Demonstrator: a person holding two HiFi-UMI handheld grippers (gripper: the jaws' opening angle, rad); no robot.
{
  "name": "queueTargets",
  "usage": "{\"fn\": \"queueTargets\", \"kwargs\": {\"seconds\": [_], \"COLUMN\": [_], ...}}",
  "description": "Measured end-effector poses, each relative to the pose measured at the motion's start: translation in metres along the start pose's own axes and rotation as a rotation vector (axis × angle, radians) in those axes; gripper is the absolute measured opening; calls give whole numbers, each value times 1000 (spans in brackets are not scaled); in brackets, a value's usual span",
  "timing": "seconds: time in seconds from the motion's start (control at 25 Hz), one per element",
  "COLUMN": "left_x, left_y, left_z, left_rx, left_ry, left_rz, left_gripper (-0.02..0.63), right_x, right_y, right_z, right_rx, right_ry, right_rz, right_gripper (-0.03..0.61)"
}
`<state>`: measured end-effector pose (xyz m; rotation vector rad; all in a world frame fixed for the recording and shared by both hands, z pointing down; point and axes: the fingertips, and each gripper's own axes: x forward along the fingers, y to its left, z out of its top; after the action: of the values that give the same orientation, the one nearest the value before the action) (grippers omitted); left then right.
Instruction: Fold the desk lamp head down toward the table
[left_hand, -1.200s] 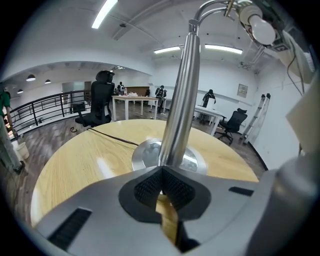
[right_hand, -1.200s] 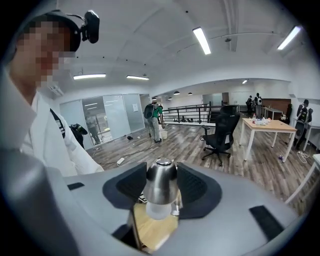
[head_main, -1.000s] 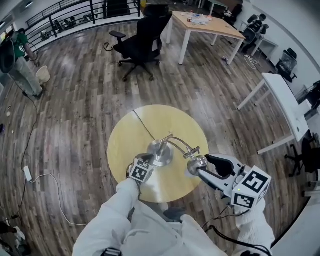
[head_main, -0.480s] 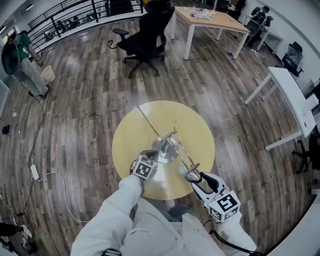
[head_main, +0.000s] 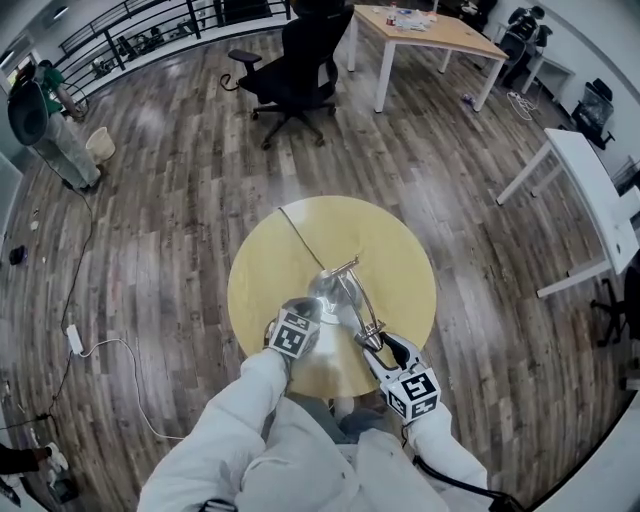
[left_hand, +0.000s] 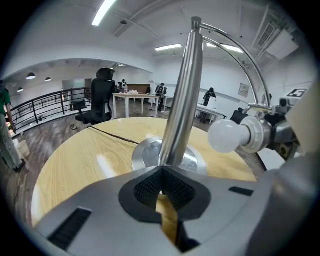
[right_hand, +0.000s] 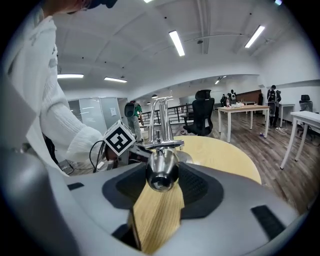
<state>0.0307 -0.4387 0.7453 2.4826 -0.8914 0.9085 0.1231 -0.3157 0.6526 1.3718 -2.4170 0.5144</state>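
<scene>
A chrome desk lamp stands on the round yellow table (head_main: 270, 260), its round base (head_main: 327, 288) near the middle. My left gripper (head_main: 305, 312) is shut on the lamp's upright pole (left_hand: 175, 115) just above the base (left_hand: 145, 155). The curved arm (head_main: 352, 295) runs toward me to the lamp head (head_main: 372, 338). My right gripper (head_main: 380, 347) is shut on that chrome head (right_hand: 161, 170). In the left gripper view the white bulb (left_hand: 227, 136) points left from its socket, a little above the tabletop. The left gripper's marker cube (right_hand: 120, 140) shows behind the head in the right gripper view.
A black cord (head_main: 298, 235) runs from the base over the far table edge. A black office chair (head_main: 300, 70) and a wooden desk (head_main: 430, 25) stand beyond, a white desk (head_main: 590, 200) at right. A person (head_main: 45, 125) stands far left. A white cable (head_main: 100, 350) lies on the floor.
My right gripper has swung the lamp head from the table's right side toward me, to near the front edge. The left gripper has stayed on the pole by the base.
</scene>
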Motion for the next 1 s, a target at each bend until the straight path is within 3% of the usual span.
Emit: {"fn": "queueTargets", "kwargs": {"seconds": [1.0], "left_x": [-1], "left_y": [2], "left_z": [0], "left_rx": [-37], "left_ry": [8], "left_rz": [25], "left_gripper": [0], "right_x": [23], "right_y": [-5], "right_z": [-8], "right_rx": [49], "right_ry": [18], "right_rz": [8], "right_gripper": [196]}}
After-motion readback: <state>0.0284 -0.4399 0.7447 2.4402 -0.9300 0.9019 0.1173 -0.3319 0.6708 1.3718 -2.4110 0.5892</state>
